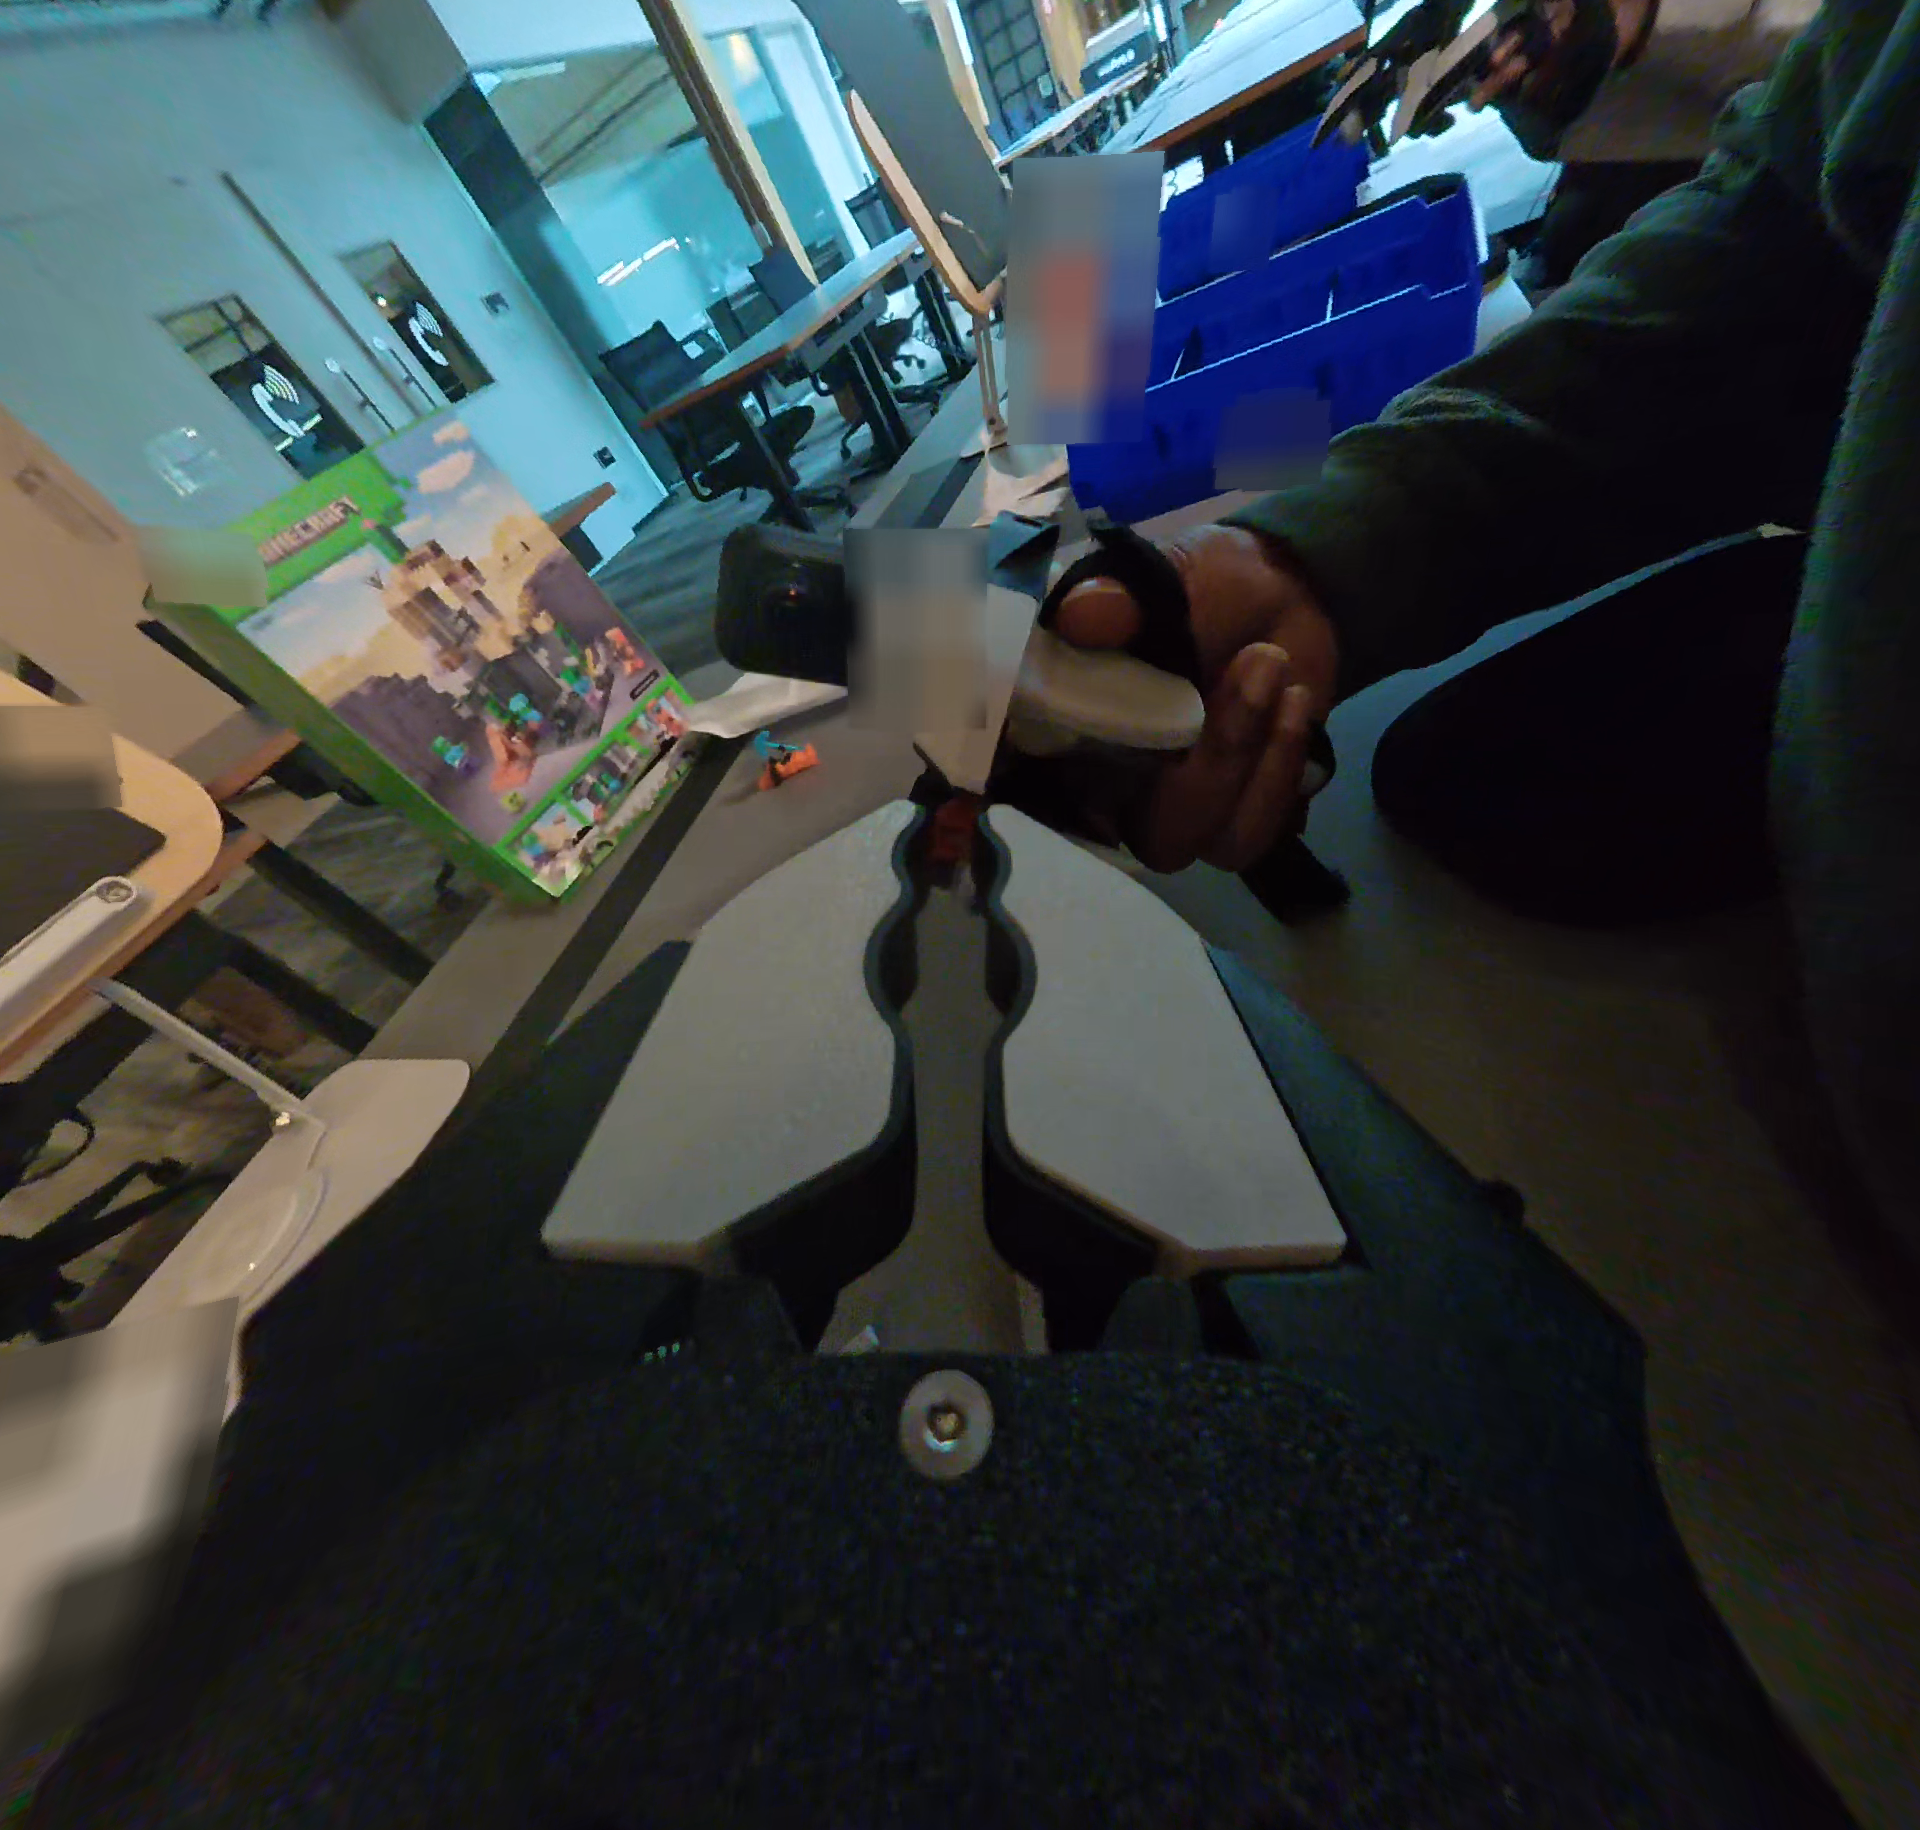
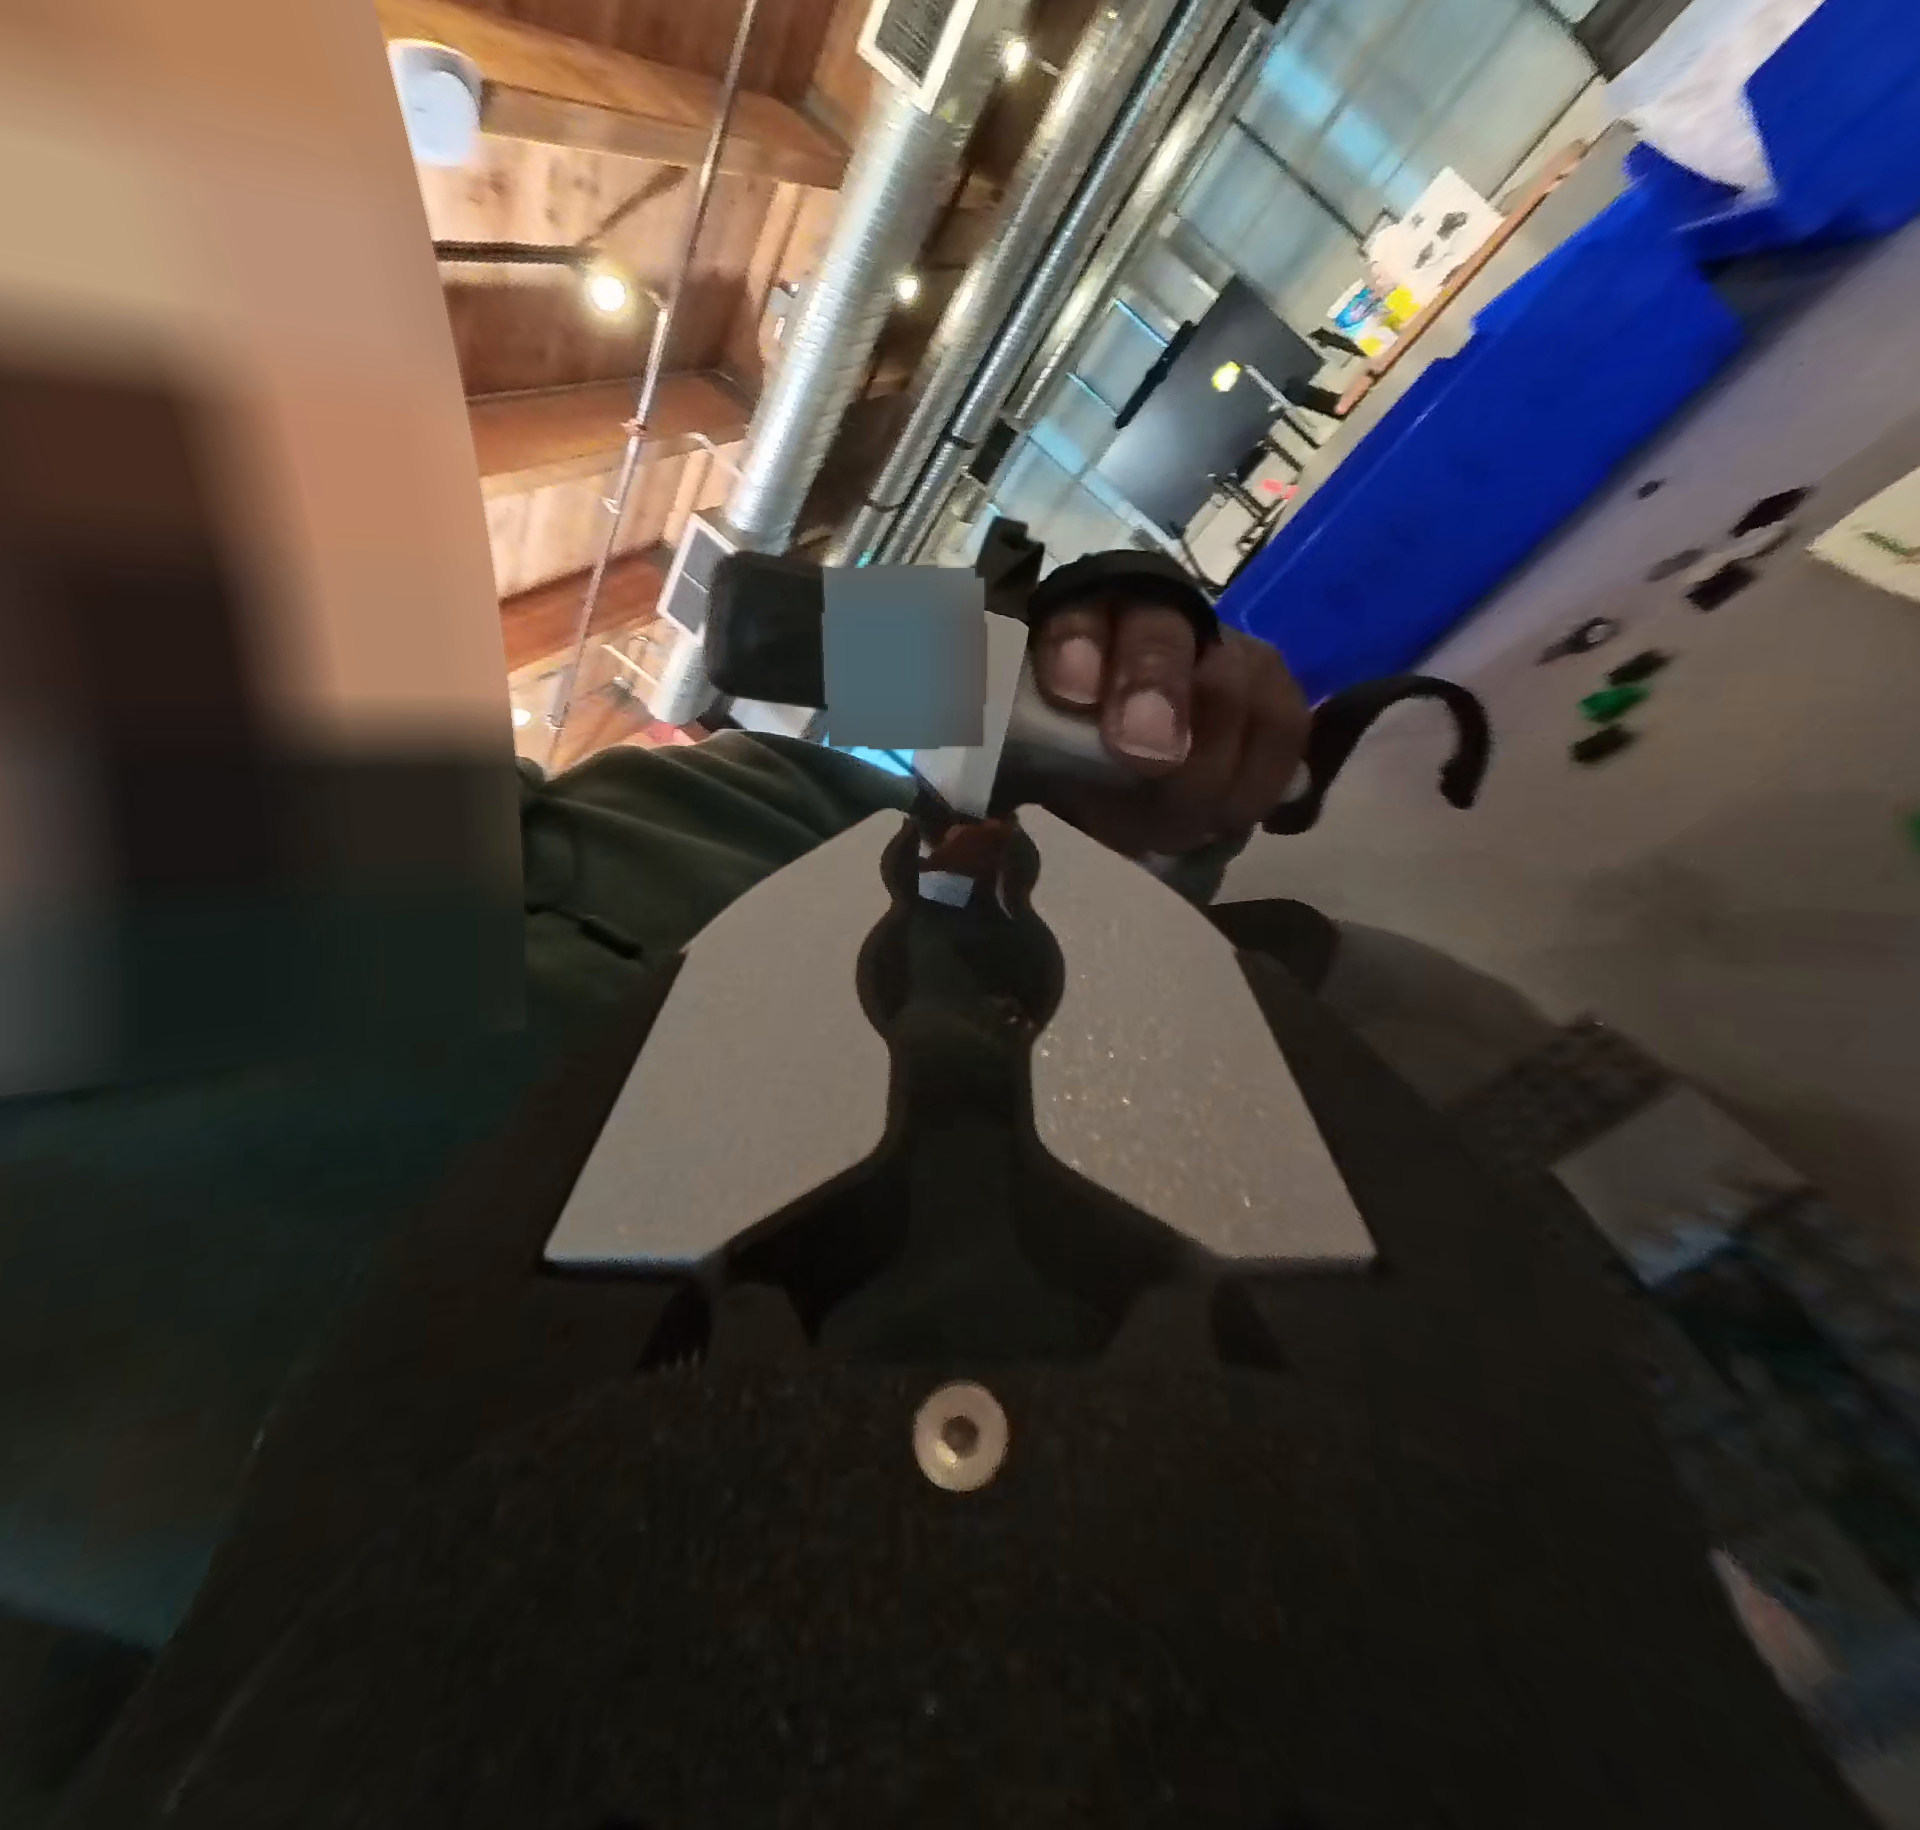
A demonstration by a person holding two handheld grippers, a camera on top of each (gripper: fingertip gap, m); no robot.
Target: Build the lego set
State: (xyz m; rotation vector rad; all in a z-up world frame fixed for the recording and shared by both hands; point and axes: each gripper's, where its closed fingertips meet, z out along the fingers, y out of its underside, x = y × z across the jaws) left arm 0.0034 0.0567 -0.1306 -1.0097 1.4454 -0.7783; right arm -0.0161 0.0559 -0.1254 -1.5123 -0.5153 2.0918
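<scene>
- Two grippers meet tip to tip, each pinching the same small reddish-brown lego piece.
- Far to the left of the left gripper's fingers, the green lego set box [image 1: 468, 658] stands tilted at the table's edge.
- Just ahead and left of those fingers, a small teal-and-orange lego figure [image 1: 781, 757] lies on the grey table [image 1: 1455, 1053], near the box's lower corner.
- The left gripper [image 1: 951, 830] has its grey fingers [image 1: 790, 1032] drawn close, with only a narrow gap at the tips, and the reddish lego piece [image 1: 948, 835] sits squeezed in that gap.
- Directly beyond the tips, the right gripper [image 2: 961, 861] points back toward the camera, held in a hand [image 1: 1236, 710] with a dark sleeve that runs off to the right.
- Farther ahead and right of the fingers, blue bins [image 1: 1320, 326] stand on the table.
- In the right wrist view, a big blurred patch fills the space left of the fingers.
- There the right gripper's fingers [image 2: 769, 1063] are also nearly together, nipping the reddish piece, with a small white bit just below it between the tips; I cannot tell what this bit is.
- Straight ahead of them, the left gripper faces the camera, gripped by the other hand [image 2: 1164, 700].
- Right of the fingers, loose dark and green lego pieces [image 2: 1621, 689] lie scattered on the table, with blue bins beyond.
</scene>
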